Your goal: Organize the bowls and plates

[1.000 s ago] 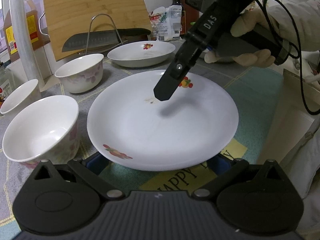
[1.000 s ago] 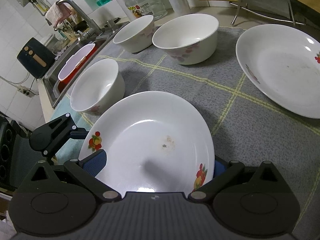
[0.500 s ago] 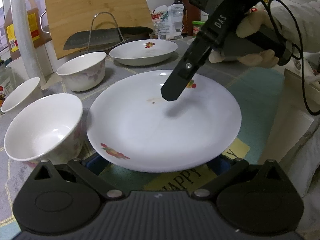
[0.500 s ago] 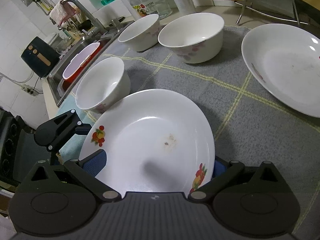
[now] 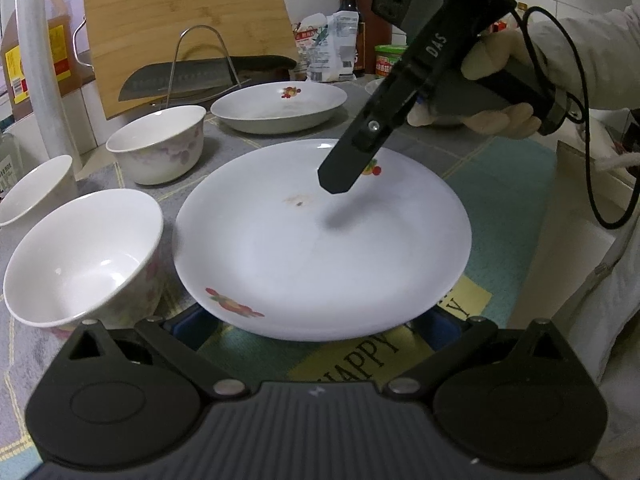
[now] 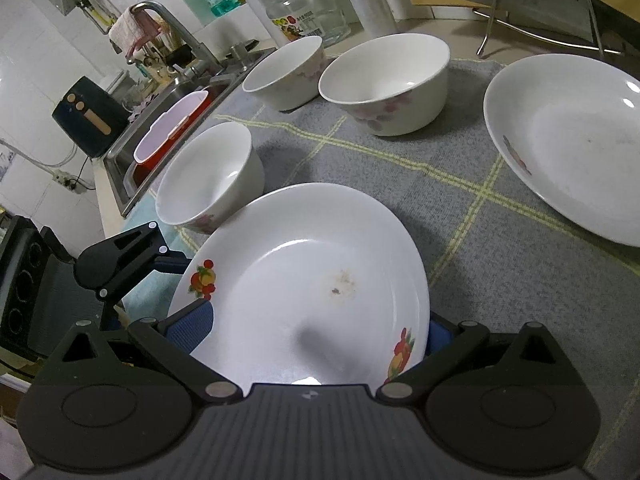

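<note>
A white plate with fruit decals and a small brown stain lies on the mat between both grippers. My left gripper is open, its two blue pads tucked under the plate's near rim. My right gripper is open at the far-right rim. One finger hovers above the plate and casts a shadow; the other is hidden. In the right wrist view the plate spans my right gripper, left pad over it, right pad behind it. A second plate and three white bowls stand around.
A cleaver on a wire rack and a wooden cutting board stand behind the dishes, with bottles and a film roll. The sink with a faucet lies beyond the bowls. A gloved hand holds the right gripper.
The right gripper's upper finger has drifted a little to the right over the plate. The plate, bowls and left gripper have barely moved.
</note>
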A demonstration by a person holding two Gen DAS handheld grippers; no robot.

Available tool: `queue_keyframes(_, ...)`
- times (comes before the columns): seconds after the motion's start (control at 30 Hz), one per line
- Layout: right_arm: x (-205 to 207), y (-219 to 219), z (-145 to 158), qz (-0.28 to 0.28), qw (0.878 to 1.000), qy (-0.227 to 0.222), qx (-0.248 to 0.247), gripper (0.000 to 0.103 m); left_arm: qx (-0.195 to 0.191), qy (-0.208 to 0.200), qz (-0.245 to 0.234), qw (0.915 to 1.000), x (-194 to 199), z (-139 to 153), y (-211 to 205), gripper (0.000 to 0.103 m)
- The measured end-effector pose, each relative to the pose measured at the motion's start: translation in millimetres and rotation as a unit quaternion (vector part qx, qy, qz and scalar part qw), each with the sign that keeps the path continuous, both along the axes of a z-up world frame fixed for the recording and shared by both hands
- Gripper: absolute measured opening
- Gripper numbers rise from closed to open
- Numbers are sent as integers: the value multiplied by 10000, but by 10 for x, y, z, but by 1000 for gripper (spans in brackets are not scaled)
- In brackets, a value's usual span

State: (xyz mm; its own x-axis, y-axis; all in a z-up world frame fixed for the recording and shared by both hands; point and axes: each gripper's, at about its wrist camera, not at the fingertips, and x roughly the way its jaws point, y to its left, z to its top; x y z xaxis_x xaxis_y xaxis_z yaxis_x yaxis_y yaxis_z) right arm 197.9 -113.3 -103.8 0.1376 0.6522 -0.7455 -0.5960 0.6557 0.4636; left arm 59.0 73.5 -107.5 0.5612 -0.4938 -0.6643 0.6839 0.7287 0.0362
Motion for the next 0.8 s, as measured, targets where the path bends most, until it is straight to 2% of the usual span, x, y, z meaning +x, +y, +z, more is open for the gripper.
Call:
queue_keyframes(0.47,-13,-132,126,-9,9999,-112,52,103,71,-123,-29,9999,-23,123,-138,103)
queue_keyframes(0.8,-35,-380,252,-101,9996,-251,121,103,94,-217,-95,9997,29,211,-316,103)
